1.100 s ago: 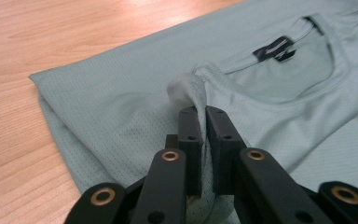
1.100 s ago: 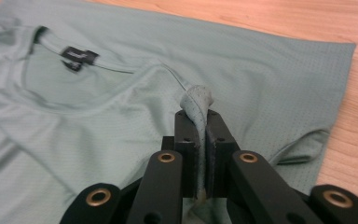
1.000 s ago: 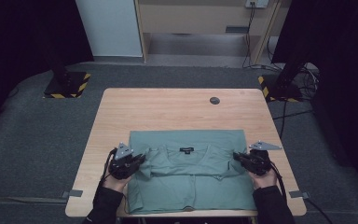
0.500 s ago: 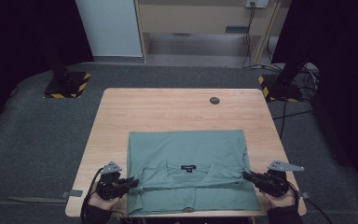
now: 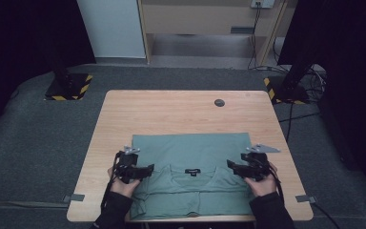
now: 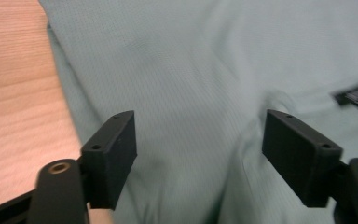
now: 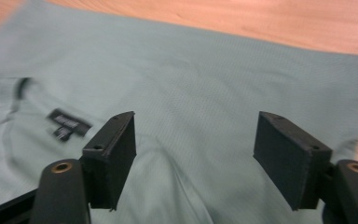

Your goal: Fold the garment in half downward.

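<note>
A sage-green shirt (image 5: pixel 190 152) lies folded on the wooden table (image 5: pixel 171 114), its collar and black label (image 5: pixel 192 171) facing up near the front edge. My left gripper (image 5: pixel 147 168) hovers over the shirt's left side and points inward. Its jaws have just been opening and stand wide apart in the left gripper view (image 6: pixel 200 119), with only flat cloth (image 6: pixel 191 84) beneath them. My right gripper (image 5: pixel 230 165) mirrors it over the right side. Its jaws have also just been opening (image 7: pixel 196 116), above smooth fabric (image 7: pixel 191 79) with the label (image 7: pixel 65 123) to their left.
A small dark round disc (image 5: pixel 219 102) sits on the far part of the table. Two stands with yellow-and-black bases (image 5: pixel 69 88) (image 5: pixel 286 90) flank the table on the grey floor. Cables trail at the right. Bare wood lies beyond the shirt.
Both grippers pulled the shirt's sides toward the front edge, then let go and moved back over the shirt with jaws opened. The shirt now lies folded shorter.
</note>
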A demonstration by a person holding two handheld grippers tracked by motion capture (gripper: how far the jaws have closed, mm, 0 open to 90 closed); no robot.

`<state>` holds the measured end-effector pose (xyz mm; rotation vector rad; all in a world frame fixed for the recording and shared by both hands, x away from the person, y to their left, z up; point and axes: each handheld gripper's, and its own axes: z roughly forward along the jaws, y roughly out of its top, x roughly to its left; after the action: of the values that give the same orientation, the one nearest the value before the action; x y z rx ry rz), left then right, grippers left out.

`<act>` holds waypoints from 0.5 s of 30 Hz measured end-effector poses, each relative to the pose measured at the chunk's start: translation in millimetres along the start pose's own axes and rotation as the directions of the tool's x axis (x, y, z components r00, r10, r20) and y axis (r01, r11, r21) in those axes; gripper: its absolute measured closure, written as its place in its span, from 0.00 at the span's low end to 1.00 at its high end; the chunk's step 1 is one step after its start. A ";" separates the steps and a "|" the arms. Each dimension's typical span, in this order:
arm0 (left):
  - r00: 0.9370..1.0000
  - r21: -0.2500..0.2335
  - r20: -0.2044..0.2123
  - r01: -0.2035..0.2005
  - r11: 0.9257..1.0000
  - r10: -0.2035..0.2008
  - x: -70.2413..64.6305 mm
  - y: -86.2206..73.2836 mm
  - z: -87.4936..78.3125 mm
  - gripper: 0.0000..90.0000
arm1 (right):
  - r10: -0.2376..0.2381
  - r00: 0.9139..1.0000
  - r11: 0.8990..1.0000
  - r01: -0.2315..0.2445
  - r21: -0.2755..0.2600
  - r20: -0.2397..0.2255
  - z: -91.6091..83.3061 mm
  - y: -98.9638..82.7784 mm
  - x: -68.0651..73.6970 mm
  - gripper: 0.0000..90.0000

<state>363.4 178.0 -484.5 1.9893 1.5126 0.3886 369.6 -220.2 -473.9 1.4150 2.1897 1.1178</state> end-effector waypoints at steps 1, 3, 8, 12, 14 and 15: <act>1.000 0.007 -0.026 -0.001 1.000 0.001 -5.1 3.5 4.9 0.27 | -0.001 1.000 1.000 0.001 0.023 0.014 8.0 3.8 3.7 0.32; 0.996 0.007 -0.091 -0.011 1.000 0.011 -13.8 8.7 13.0 0.25 | 0.001 0.998 0.998 -0.005 0.067 0.060 22.3 8.8 9.7 0.32; 0.995 0.021 -0.097 -0.006 1.000 0.008 -18.7 12.3 27.4 0.25 | 0.027 0.994 0.990 -0.041 0.136 0.105 50.0 8.9 9.9 0.31; 0.996 0.009 -0.086 -0.006 1.000 0.007 -19.9 9.1 29.0 0.22 | 0.033 0.991 0.984 -0.054 0.169 0.127 62.9 2.8 5.6 0.29; 0.997 0.003 -0.078 -0.013 1.000 0.013 -20.2 7.2 29.3 0.21 | 0.025 0.991 0.984 -0.047 0.171 0.130 64.5 0.2 6.0 0.28; 0.997 0.006 -0.081 -0.018 1.000 0.018 -20.9 6.2 30.4 0.20 | 0.013 0.991 0.985 -0.036 0.169 0.134 64.3 -0.7 7.1 0.28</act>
<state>378.9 148.6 -501.7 2.0145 1.5471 0.4788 405.4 -185.6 -515.3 1.5435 2.2232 0.8332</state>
